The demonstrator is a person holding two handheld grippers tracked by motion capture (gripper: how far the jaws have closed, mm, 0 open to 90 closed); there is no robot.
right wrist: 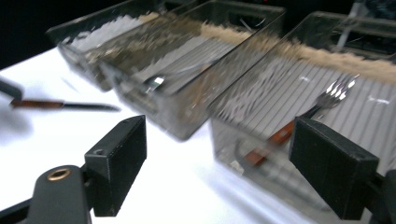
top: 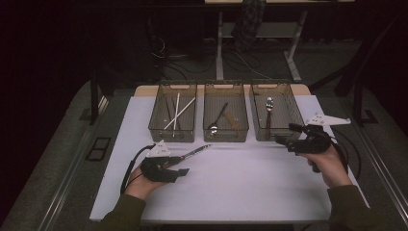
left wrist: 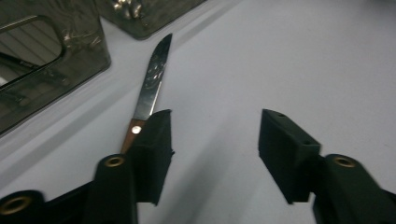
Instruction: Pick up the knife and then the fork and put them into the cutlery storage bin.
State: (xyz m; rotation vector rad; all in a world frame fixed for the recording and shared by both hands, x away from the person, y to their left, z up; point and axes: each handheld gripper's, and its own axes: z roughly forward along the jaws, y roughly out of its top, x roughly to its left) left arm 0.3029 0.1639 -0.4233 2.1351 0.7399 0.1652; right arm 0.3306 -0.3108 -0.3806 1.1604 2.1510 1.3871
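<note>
L gripper (left wrist: pixel 215 140): mine, low over the white surface (top: pixel 231 183), front left. Jaws part-open w/ a wide gap between them; nothing clamped, pads press on nothing.
Knife (left wrist: pixel 152 88): lies on the surface just outside my L jaw, not between the pads. Brown handle end w/ a brass rivet sits hard against that jaw; can't tell if it touches. Steel blade runs up and away, tip toward the baskets. In high view the knife (top: pixel 192 153) points from my L gripper (top: pixel 179 165) toward the gap below the left and mid baskets.
R gripper (right wrist: pixel 219 163): mine, jaws wide apart, nothing in them. In high view it (top: pixel 288 137) hangs at the near edge of the right basket, R hand (top: pixel 332 166) behind it.
Right basket (top: pixel 293 127): smoky clear plastic, just beyond my R jaws. Fork (right wrist: pixel 322 105) w/ a brown handle lies inside, tines away from me; view is blurred.
Mid basket (top: pixel 240 130): spoon (top: pixel 216 120) lying slantwise, plus a brownish piece beside it, too small to name.
Left basket (top: pixel 156 122): a few long thin sticks (top: pixel 177 113), pale and dark, crossed over each other.
Layout: three baskets side by side along the far edge of the surface, nearly touching. My two grippers well apart, L near front, R further back.
</note>
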